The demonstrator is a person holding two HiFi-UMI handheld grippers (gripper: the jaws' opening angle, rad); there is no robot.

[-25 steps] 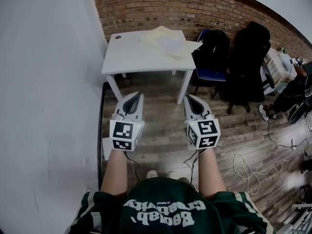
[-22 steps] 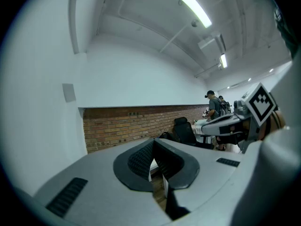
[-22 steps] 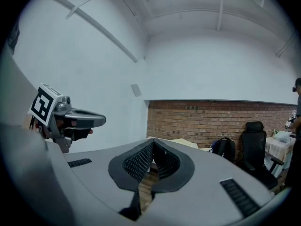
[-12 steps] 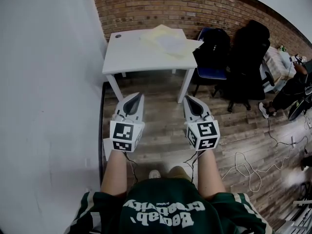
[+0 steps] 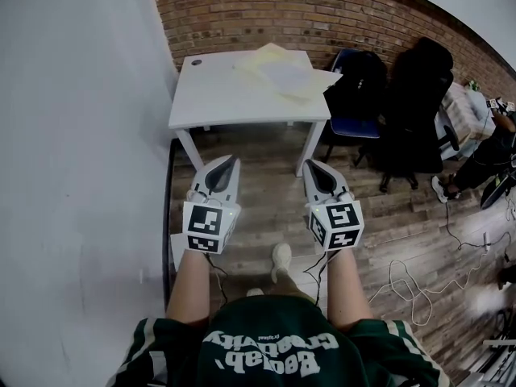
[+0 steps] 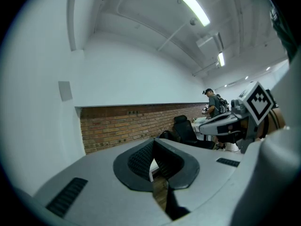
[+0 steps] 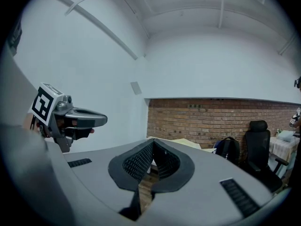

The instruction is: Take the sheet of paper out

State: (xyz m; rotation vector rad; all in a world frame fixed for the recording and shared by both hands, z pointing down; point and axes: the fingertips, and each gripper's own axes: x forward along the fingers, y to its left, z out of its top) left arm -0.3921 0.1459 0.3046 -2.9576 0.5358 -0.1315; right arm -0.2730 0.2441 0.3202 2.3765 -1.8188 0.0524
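- In front of the standing person, at waist height: the left gripper, a grey two-jaw tool with a marker cube at its rear, is held about level. Its jaws are pressed together with nothing between them.
- Beside it, a little apart: the right gripper, of the same make, is likewise clenched and empty, and points the same way.
- Behind both grippers: bare forearms run back to a dark green sweatshirt with white lettering.
- Under the grippers: a wooden plank floor, with one pale shoe stepping forward between the arms.
- Ahead, well apart from both grippers: a white rectangular table stands against a red brick wall.
- On the table's far right part: a pale yellow folder-like cover with a whitish sheet of paper lying at it. Whether the sheet is inside or on top cannot be told.
- Right of the table: a black backpack on a blue chair, then a black office chair.
- On the floor at right: a loose white cable.
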